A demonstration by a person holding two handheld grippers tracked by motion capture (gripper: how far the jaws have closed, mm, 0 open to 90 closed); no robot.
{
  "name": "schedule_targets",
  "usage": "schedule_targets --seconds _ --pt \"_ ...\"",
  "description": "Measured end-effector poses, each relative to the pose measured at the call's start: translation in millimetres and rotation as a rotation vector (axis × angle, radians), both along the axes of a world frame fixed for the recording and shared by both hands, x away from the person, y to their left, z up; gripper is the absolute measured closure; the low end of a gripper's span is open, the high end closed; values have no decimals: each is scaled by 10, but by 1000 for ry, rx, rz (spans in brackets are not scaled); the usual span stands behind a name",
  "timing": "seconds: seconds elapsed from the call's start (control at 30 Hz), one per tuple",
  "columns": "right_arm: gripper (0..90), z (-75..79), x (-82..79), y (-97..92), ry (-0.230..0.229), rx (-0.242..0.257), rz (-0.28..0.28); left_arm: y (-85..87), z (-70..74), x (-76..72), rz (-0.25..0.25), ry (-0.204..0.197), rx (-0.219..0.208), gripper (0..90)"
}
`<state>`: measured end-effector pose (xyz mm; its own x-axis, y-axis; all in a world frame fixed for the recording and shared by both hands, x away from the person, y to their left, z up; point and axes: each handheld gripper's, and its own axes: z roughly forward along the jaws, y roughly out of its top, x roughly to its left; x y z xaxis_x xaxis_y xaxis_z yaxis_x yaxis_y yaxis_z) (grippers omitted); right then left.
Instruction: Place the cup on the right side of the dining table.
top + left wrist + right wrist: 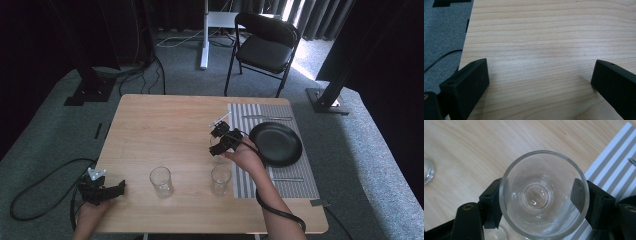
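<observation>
Where the high view looks down, table [165, 125]: light wood, with a striped mat [295, 185] at right of centre and a black plate [276, 144] on it.
High view, standing glasses: two empty ones low in the frame, the centre glass [161, 181] and the mat-side glass [220, 180], the latter just beside the mat's edge.
High view, right gripper [218, 145]: raised above the table at mid-frame, tipped downward. The right hand [247, 157] is behind it, with the forearm running in from the lower right.
High view, left gripper [102, 189]: lower left, at the table's corner. It is level and idle in the left hand [90, 212].
Left gripper view, jaws: spread wide at the lower corners over bare wood, with nothing between them.
Right gripper view, held glass [541, 195]: centre frame, seen straight down its mouth. One jaw is against each side wall, closed on it and clear of the table.
Right gripper view, surroundings: the mat is at upper right, and a further rim [495, 235] shows at the bottom edge.
Step in hand (judged): carrying the held glass to a spot by the mat.
Doing it well: keep the mouth level, grip firmly without crushing, lower it straight down, and stay clear of the mat-side glass before opening.
</observation>
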<state>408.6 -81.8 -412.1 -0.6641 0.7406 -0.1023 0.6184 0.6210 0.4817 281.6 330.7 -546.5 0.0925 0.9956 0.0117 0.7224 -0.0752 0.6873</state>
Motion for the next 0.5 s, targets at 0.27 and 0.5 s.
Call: schedule_targets --seconds 0.27,0.5 --pt "282 8 144 -62 4 -11 -31 0 0 0 0 0 0 19" --pt "282 2 263 -127 3 -20 -66 0 0 0 0 0 0 19"
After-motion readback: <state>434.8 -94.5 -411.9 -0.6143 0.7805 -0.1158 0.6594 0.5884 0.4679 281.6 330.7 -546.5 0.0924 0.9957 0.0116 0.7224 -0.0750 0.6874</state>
